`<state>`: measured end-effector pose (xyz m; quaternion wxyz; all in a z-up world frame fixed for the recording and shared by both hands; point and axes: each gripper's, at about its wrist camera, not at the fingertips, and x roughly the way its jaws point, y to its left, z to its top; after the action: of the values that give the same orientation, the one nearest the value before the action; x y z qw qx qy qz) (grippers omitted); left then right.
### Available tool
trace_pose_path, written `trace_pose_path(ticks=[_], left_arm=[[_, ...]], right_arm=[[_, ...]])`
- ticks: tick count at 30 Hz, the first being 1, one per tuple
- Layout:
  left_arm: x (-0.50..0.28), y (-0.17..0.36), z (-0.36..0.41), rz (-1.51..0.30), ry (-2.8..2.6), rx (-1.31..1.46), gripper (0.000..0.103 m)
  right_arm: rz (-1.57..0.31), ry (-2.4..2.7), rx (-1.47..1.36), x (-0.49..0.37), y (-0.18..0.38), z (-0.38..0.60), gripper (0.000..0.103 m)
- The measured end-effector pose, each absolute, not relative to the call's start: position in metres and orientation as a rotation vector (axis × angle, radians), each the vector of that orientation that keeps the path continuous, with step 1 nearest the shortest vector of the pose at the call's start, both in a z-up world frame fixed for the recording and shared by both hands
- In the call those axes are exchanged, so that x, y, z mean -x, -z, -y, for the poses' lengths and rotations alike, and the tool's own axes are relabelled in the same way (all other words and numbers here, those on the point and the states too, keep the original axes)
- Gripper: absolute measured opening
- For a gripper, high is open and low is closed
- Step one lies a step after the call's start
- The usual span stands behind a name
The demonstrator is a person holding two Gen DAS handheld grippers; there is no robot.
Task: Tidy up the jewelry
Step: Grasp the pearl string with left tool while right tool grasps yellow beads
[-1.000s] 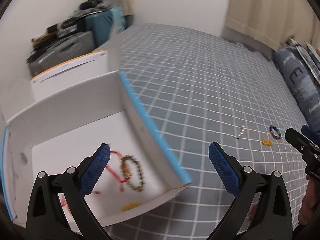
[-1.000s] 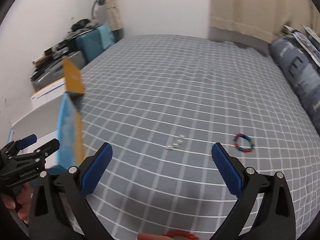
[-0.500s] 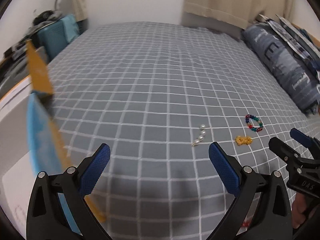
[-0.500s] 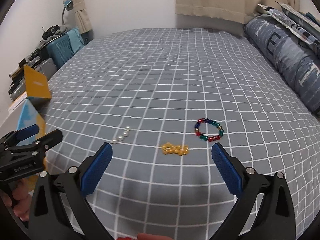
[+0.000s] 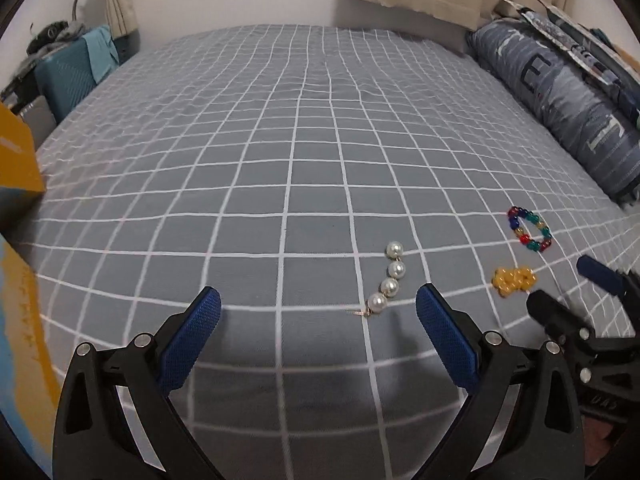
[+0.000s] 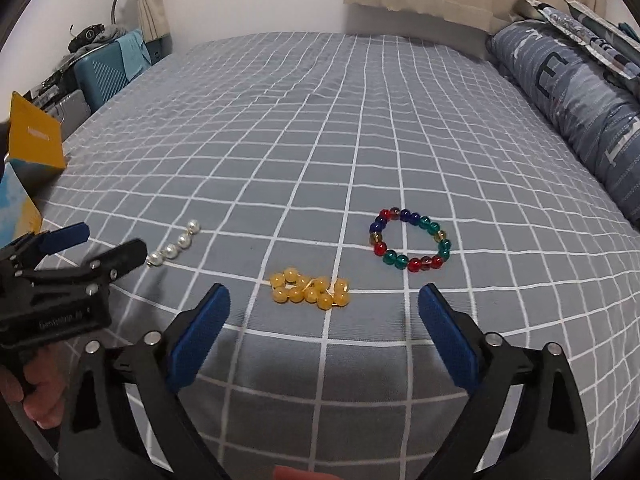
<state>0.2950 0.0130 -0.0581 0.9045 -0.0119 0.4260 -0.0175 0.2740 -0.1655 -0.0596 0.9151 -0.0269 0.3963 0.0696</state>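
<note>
Three pieces of jewelry lie on the grey checked bedspread (image 5: 280,140). A short pearl strand (image 5: 390,280) (image 6: 176,244) rests just beyond my open left gripper (image 5: 318,292) (image 6: 114,240), nearer its right finger. A bunched yellow bead bracelet (image 6: 310,290) (image 5: 514,280) lies just ahead of my right gripper (image 6: 324,290) (image 5: 556,280), between the lines of its fingers but untouched. That gripper's jaws are wide and closing. A round multicoloured bead bracelet (image 6: 400,260) (image 5: 532,246) sits farther right. Neither gripper holds anything.
A yellow and blue cardboard box (image 5: 16,160) (image 6: 34,140) stands at the bed's left edge. A blue printed pillow (image 5: 560,112) runs along the right side. A teal suitcase (image 5: 68,76) and clutter sit off the bed at far left. A person's hand (image 6: 36,396) holds the left gripper.
Both grippers have come down toward the bedspread, and the jewelry looks larger and nearer. The left view swung from the open box to the pearls.
</note>
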Motion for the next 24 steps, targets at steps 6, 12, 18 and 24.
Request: trace_pose_path(ticks=[6, 12, 18, 24], left_arm=[[-0.308, 0.076, -0.012, -0.899, 0.067, 0.038, 0.086], [-0.308, 0.08, -0.004, -0.882, 0.084, 0.013, 0.08], [-0.307, 0.082, -0.003, -0.871, 0.083, 0.001, 0.073], [-0.306, 0.083, -0.003, -0.863, 0.093, -0.011, 0.056]], right_arm=[[-0.824, -0.16, 0.044, -0.282, 0.077, 0.165, 0.083], [-0.837, -0.174, 0.035, -0.288, 0.087, 0.164, 0.064], [-0.83, -0.186, 0.023, -0.291, 0.088, 0.164, 0.049], [-0.823, -0.196, 0.006, -0.289, 0.089, 0.165, 0.038]])
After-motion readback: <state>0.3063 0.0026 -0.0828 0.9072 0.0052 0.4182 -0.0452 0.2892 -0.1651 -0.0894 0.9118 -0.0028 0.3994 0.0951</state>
